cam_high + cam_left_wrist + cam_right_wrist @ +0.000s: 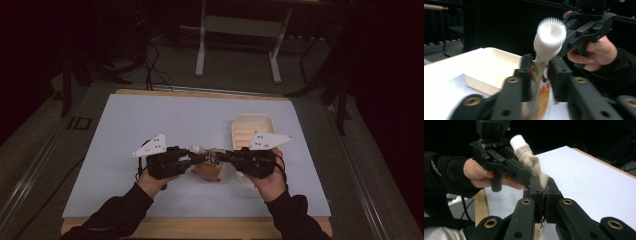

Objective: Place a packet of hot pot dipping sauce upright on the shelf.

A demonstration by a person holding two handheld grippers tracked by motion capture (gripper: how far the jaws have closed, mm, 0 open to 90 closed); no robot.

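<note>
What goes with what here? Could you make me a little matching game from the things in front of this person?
Things:
1. cap
2. tray
3. pouch
4. sheet

Descriptions:
A. pinched in the right hand-held gripper
B. pale blue, spread flat
C. white and ribbed, on top of the pouch
D. cream, sitting open on the sheet

Pairs: 1-C, 2-D, 3-A, 4-B
</note>
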